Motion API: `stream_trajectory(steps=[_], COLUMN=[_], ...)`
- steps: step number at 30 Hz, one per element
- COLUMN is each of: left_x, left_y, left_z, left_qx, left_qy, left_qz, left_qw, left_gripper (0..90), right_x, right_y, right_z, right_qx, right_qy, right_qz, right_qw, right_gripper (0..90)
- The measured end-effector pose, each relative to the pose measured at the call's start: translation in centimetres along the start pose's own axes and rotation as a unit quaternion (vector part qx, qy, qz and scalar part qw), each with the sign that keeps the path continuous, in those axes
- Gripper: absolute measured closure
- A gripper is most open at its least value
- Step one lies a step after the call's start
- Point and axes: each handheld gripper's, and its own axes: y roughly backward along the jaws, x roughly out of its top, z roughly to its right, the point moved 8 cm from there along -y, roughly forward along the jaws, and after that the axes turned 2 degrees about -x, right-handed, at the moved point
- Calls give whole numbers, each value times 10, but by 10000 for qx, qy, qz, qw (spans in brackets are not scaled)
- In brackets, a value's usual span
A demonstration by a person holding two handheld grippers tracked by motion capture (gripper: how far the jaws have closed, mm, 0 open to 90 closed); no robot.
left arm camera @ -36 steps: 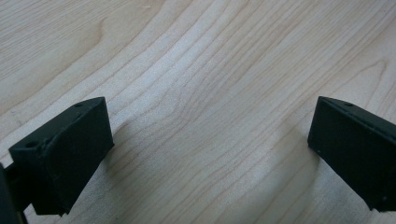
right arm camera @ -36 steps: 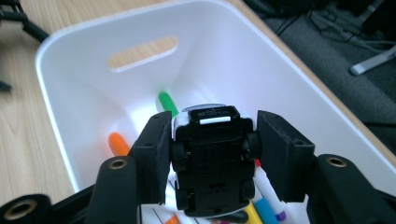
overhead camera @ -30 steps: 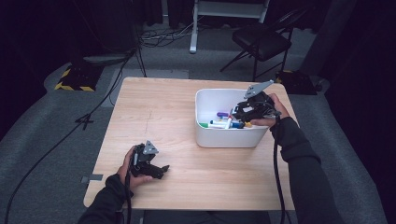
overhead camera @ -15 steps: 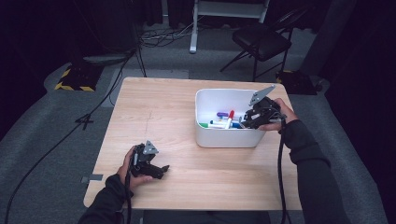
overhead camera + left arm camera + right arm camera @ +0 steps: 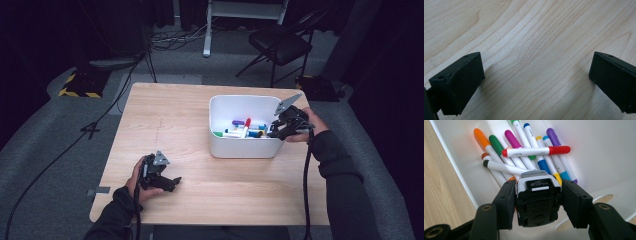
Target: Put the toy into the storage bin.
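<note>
Right gripper gripped a black-and-white stamp-like block above the white bin's right end, over the markers; left gripper, jaws apart and empty, rested near the table's front-left corner; judged next: lower, release.

A pale wooden worktop stood on a grey carpeted floor. Behind it, a black folding chair stood beside the white legs of a second table. Black cables lay coiled on the floor near a yellow-and-black striped block. A thin black stand rested left of the worktop.
</note>
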Motion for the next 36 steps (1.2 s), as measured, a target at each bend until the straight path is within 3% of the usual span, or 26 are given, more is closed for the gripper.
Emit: stream_trajectory(steps=[7, 21, 24, 25, 28, 36], left_x=[0, 0, 0, 0, 0, 0], left_y=[0, 0, 0, 0, 0, 0], left_z=[0, 0, 0, 0, 0, 0], left_qx=[-16, -10, -9, -11, -10, -8], left_qy=[13, 10, 9, 10, 11, 7], left_qz=[-4, -3, -4, -4, -3, -4], left_qw=[10000, 10000, 10000, 10000, 10000, 10000], left_gripper=[1, 1, 2, 2, 2, 2], right_x=[-2, 3, 4, 4, 3, -4], right_y=[2, 22, 26, 27, 32, 41], right_z=[2, 0, 1, -1, 0, 4], right_qx=[-53, -283, -440, -467, -591, -807], right_qy=[-87, -351, -380, -525, -497, -925], right_qz=[36, 731, 955, 1015, 1175, 1484], right_qw=[9999, 9963, 9937, 9924, 9901, 9813], right_gripper=[464, 440, 424, 420, 400, 309])
